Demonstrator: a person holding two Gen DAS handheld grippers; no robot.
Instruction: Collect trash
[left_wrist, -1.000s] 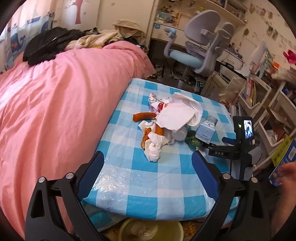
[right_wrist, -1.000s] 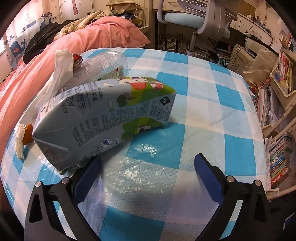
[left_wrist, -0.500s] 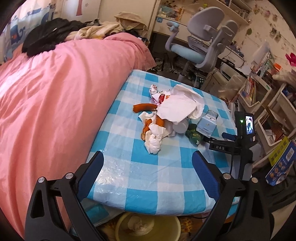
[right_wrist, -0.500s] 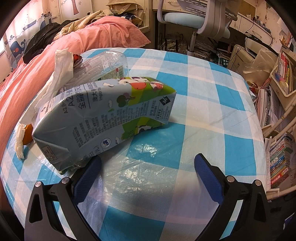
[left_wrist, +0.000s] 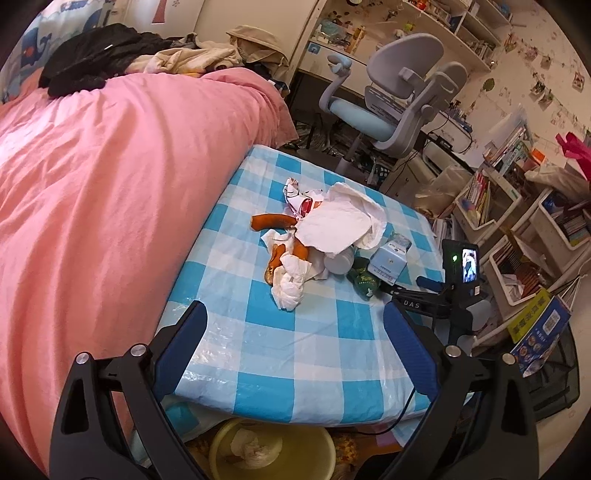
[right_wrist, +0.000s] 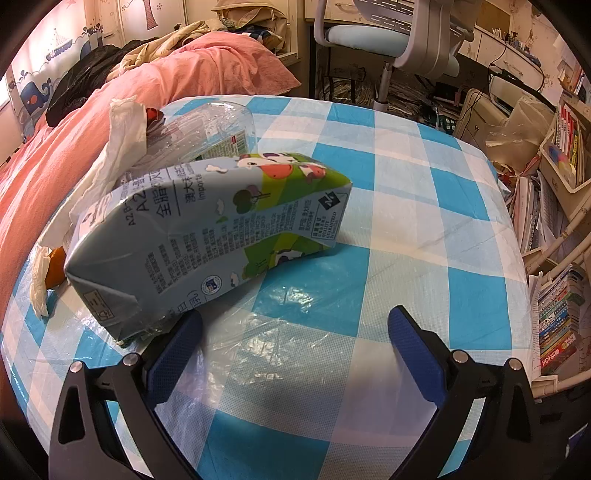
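A pile of trash lies mid-table in the left wrist view: white tissues (left_wrist: 334, 227), orange peel (left_wrist: 273, 221), a crumpled tissue (left_wrist: 290, 288), a milk carton (left_wrist: 388, 260) and a green wrapper (left_wrist: 364, 278). My left gripper (left_wrist: 295, 332) is open and empty, above the table's near edge. A yellow bin (left_wrist: 273, 454) with a tissue inside sits below that edge. In the right wrist view the milk carton (right_wrist: 207, 236) lies on its side against a clear plastic bottle (right_wrist: 207, 129) and a tissue (right_wrist: 118, 140). My right gripper (right_wrist: 295, 343) is open, its left finger beside the carton.
The blue-checked table (left_wrist: 314, 332) stands against a pink bed (left_wrist: 92, 184). The other gripper's handle with a lit screen (left_wrist: 461, 266) sits at the table's right edge. An office chair (left_wrist: 388, 99) and bookshelves (left_wrist: 517, 221) stand behind and right.
My left gripper has pulled back and up from the table, so the yellow bin shows more. The right gripper and carton have not moved.
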